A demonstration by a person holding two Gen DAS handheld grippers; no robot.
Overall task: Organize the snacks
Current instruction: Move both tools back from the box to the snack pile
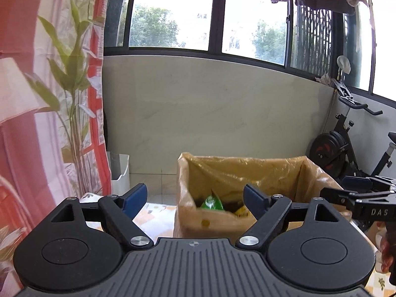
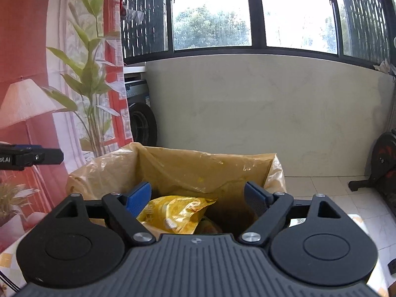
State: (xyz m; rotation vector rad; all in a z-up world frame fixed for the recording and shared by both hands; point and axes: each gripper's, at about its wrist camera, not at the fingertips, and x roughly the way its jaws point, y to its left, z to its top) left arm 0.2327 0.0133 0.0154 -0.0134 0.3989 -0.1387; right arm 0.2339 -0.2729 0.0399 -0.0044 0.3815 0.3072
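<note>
A cardboard box lined with a yellowish plastic bag stands on the table ahead of both grippers; it also shows in the right wrist view. Inside lie a green snack packet and a yellow one. In the right wrist view a yellow snack bag lies in the box, just below and between the open fingers, not gripped. My left gripper is open and empty, short of the box. My right gripper is open over the box's near edge; it also shows from the side in the left wrist view.
The table has a patterned cloth. A red printed curtain with plants hangs on the left. An exercise bike stands at the right. A white bin and a washing machine stand by the wall under the windows.
</note>
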